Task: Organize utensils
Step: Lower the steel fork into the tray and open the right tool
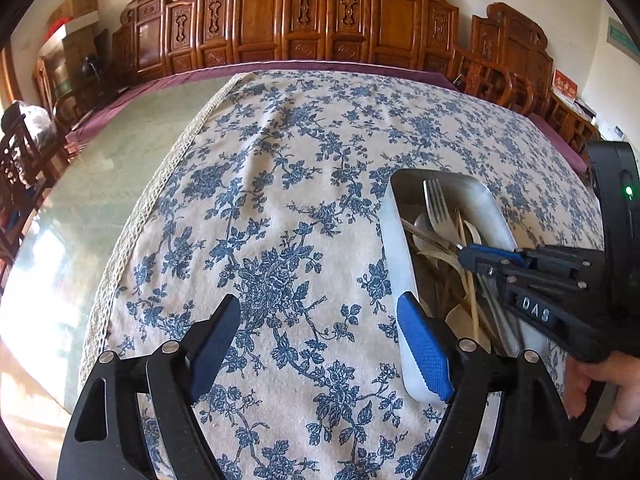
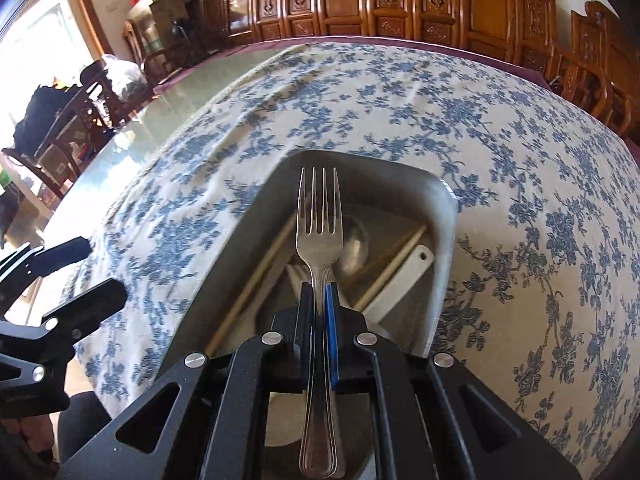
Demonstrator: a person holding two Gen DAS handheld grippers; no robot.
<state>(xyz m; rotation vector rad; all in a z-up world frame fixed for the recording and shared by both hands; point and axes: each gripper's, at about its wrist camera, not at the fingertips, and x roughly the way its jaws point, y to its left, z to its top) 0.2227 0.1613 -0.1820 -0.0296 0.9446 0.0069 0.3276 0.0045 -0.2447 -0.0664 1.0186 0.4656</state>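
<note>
Left wrist: "DAS" on right tongs [image 1: 466, 254] clamping fork [image 2: 319, 216]; left tongs [image 1: 320, 344] spread.

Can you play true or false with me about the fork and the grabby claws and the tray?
1. The right gripper has its jaws shut on the fork. True.
2. The left gripper holds a spoon. False: its jaws are open, holding nothing.
3. The fork's prongs point away from the right wrist camera. True.
4. The metal tray is empty. False: chopsticks and a white spoon lie in it.
5. The tablecloth is plain red. False: it has blue flowers.
</note>
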